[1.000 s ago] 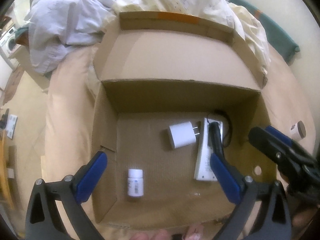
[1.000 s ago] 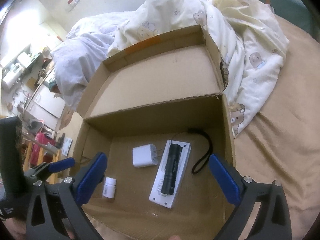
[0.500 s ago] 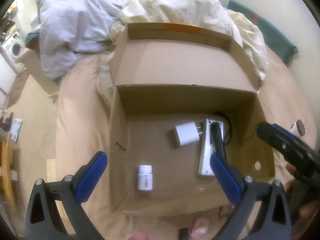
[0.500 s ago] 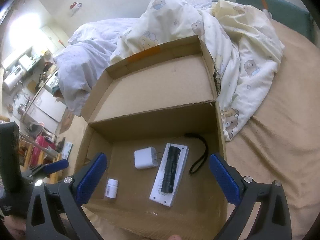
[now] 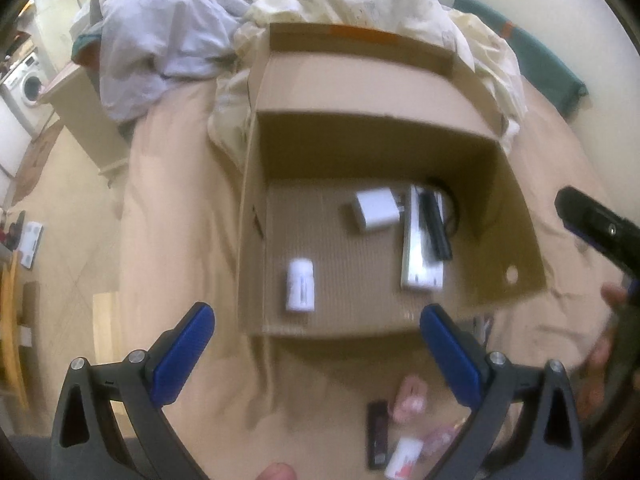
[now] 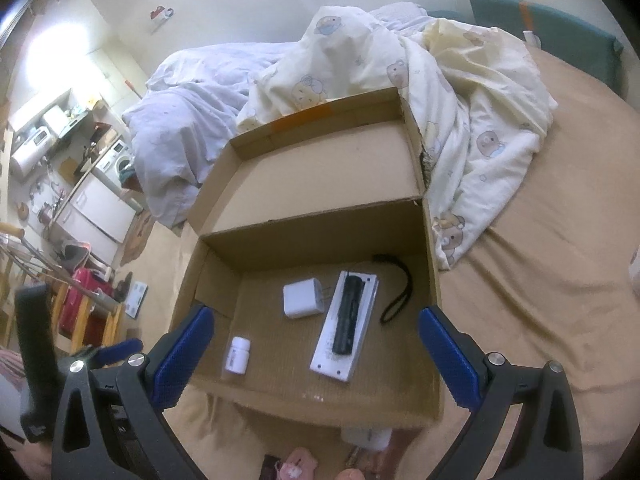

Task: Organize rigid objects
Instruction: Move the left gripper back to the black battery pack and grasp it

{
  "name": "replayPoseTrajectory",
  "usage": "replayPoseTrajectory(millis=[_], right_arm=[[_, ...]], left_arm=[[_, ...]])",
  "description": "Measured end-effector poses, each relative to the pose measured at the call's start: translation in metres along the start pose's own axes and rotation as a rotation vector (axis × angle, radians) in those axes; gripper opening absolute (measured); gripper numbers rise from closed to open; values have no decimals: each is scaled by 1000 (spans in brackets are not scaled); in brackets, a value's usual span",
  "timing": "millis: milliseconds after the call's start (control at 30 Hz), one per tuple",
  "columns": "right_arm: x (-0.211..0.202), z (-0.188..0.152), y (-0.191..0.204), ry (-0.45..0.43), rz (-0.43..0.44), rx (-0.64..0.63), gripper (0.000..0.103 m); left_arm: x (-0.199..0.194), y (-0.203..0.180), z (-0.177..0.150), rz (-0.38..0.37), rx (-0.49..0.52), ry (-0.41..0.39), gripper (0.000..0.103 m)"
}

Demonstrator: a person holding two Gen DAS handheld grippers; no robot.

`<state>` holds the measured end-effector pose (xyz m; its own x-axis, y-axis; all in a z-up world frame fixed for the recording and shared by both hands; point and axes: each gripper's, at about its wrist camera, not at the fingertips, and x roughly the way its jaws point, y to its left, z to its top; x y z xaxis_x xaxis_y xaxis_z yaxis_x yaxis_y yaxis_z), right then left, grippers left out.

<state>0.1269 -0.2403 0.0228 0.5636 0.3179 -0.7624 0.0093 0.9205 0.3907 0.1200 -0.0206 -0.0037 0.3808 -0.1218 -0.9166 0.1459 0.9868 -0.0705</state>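
Note:
An open cardboard box (image 5: 256, 216) (image 6: 434, 280) sits on a tan bed sheet. Inside lie a white pill bottle (image 5: 301, 285) (image 6: 237, 354), a white plug charger (image 5: 376, 209) (image 6: 302, 298), and a black flashlight (image 5: 434, 226) (image 6: 350, 316) resting on a flat white device (image 5: 416, 276) (image 6: 334, 364). My left gripper (image 5: 318, 344) hangs open, empty, above the box's near edge. My right gripper (image 6: 316, 346) is open and empty over the box's front part. Small loose items lie on the sheet before the box: a dark flat item (image 5: 378, 434), a pink item (image 5: 412, 398) (image 6: 296, 464) and a white one (image 5: 404, 456).
Crumpled white and cream bedding (image 6: 460, 92) is heaped behind and right of the box. A teal cushion (image 6: 560, 36) lies at the far right. The floor, a washing machine (image 5: 28, 84) and kitchen furniture lie left of the bed.
Both grippers have pulled back from the box and stayed open; in the left wrist view the box has slid rightward and farther off, and the loose items in front have come into sight.

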Motion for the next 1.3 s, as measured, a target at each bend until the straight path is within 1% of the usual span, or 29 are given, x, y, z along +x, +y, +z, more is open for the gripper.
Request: replayPoseTrajectory(millis=[100,167,267,367,433,467,533,600,667,733,767,800,833,867,900,933,967,1000,1033,1100,1233,1267,1300], right_arm=[[-4,-11,0,17,-29,-14,103],[-5,-16,0,38,-38,-8,103],[-7,-24,-2,52,-49,3,103],[-7,-35,-6,78,-47,31,103],[-7,-42,-7,96,-53,43,103],[-7,-45,-8,102,-52,49,103],[-7,-49,-8,109,-51,54,103],[-6,-52,-8,131,-48,54,103],[-5,-54,-6,150,-37,48,103],[-3,-56,-5,168,-51,39,103],[-1,-57,-5,176,-57,35,103],[0,-57,-5,181,-59,33,103],[1,-58,-5,185,-60,32,103],[1,-58,-6,189,-60,34,103],[2,-58,-6,191,-60,35,103],[3,-58,-5,193,-58,35,103],[4,-58,-4,194,-57,35,103],[5,-58,-3,195,-55,31,103],[6,-58,-2,197,-56,26,103],[7,-59,1,199,-59,14,103],[11,-60,2,210,-63,5,103],[12,-60,2,215,-64,4,103],[13,-61,2,222,-67,0,103]], left_arm=[[4,1,-17,-17,-8,29,102],[12,-1,-26,-30,-10,66,102],[30,-9,-47,-50,12,167,102],[54,-21,-71,-91,58,296,102],[68,-25,-83,-96,57,362,102],[73,-26,-86,-100,54,378,102],[80,-27,-89,-82,52,393,102],[85,-30,-91,-101,51,419,102],[87,-35,-94,-108,69,431,102],[87,-41,-98,-105,103,437,98],[87,-44,-101,-112,112,443,88],[88,-45,-104,-142,114,450,74],[88,-46,-104,-155,111,450,71],[86,-46,-104,-148,108,443,65],[86,-45,-103,-134,107,434,39],[87,-43,-103,-107,103,435,29],[89,-39,-103,-111,82,439,27],[91,-37,-103,-126,67,448,27],[92,-37,-103,-128,73,455,27],[92,-43,-106,-121,120,468,27],[94,-51,-116,-99,168,476,27],[93,-52,-118,-96,180,471,25],[92,-51,-117,-99,174,470,19]])
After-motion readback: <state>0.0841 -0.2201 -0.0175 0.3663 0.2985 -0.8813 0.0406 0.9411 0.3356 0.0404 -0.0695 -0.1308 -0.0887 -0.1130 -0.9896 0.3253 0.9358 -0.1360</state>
